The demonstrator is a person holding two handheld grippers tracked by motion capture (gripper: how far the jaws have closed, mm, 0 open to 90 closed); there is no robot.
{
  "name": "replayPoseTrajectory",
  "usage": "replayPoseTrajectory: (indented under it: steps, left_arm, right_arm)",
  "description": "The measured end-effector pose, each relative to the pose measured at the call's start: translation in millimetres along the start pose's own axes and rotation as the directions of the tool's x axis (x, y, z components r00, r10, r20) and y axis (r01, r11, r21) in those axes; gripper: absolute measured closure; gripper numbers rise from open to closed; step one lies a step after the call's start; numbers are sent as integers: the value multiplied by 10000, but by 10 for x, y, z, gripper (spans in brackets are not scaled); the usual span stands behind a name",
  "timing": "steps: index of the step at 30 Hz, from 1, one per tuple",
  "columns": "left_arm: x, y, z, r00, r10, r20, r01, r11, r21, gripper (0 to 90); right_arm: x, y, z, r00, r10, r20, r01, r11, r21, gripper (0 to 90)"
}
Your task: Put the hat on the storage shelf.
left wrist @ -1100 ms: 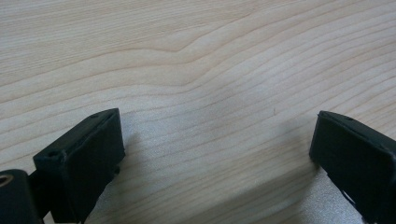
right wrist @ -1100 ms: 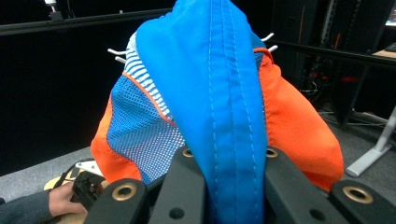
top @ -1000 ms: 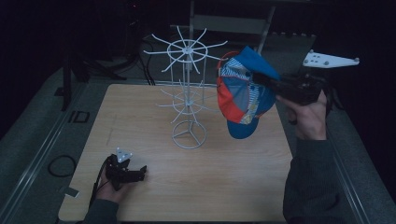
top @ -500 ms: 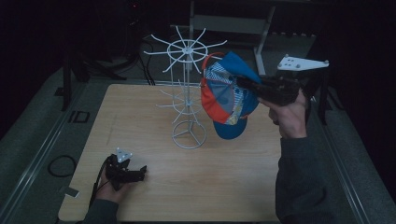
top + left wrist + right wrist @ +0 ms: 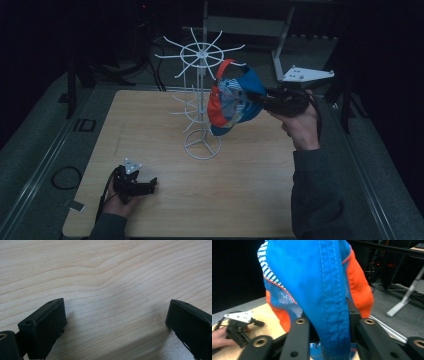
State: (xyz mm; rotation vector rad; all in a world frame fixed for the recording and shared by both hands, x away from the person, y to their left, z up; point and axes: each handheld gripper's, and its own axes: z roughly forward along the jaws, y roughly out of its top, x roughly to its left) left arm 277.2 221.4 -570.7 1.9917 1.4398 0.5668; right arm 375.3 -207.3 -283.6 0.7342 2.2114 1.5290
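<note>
The cap (image 5: 231,102) has moved onto the rack (image 5: 201,100), hanging brim-down, right tool (image 5: 260,97) loosening around it.

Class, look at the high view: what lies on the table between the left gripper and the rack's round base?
Nothing: in the high view, bare table separates the left gripper from the rack.

- The white wire rack (image 5: 201,100) stands mid-table, its spokes spreading wide at the top and blocking any pass over the centre.
- The cap (image 5: 232,100) hangs against the spokes on the rack's right side (closing that gap).
- Bare table (image 5: 260,200) lies open along the near edge.
- The left gripper (image 5: 134,184) rests at the near left corner.
</note>
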Motion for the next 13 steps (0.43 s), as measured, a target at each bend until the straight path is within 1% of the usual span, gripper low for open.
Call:
replayPoseTrajectory:
  steps: [1,2,3,4,5,6,8,9,13]
  left_arm:
    - [0,0,0,10000,-5,0,5,10000,-4,31]
    - [0,0,0,10000,-5,0,5,10000,-4,31]
    - [-1,0,1,10000,-14,-6,14,10000,-15,31]
    - [-1,0,1,10000,-14,-6,14,10000,-15,31]
    - [0,0,1,10000,-7,0,7,10000,-11,31]
    - [0,0,1,10000,-3,0,3,10000,-9,31]
    - [1,0,1,10000,10,-13,-10,10000,-7,31]
    - [0,0,1,10000,0,-7,0,10000,-22,31]
    - [0,1,2,10000,-2,-9,2,10000,-22,31]
  right_arm:
    - [0,-10,-3,10000,-10,38,10,10000,-15,653]
    - [0,-10,-3,10000,-10,38,10,10000,-15,653]
    - [-4,-29,-17,9999,-26,134,27,10000,-17,588]
    - [-4,-29,-17,9999,-26,134,27,10000,-17,588]
    - [-5,-35,-24,9998,-44,211,44,10000,23,559]
    - [-5,-54,-37,9992,-92,384,89,9999,80,521]
    - [-4,-65,-42,9989,-83,452,78,9999,112,506]
    - [-6,-91,-50,9983,-144,561,134,9997,179,483]
    - [-20,-163,-57,9986,-50,535,41,9998,175,445]
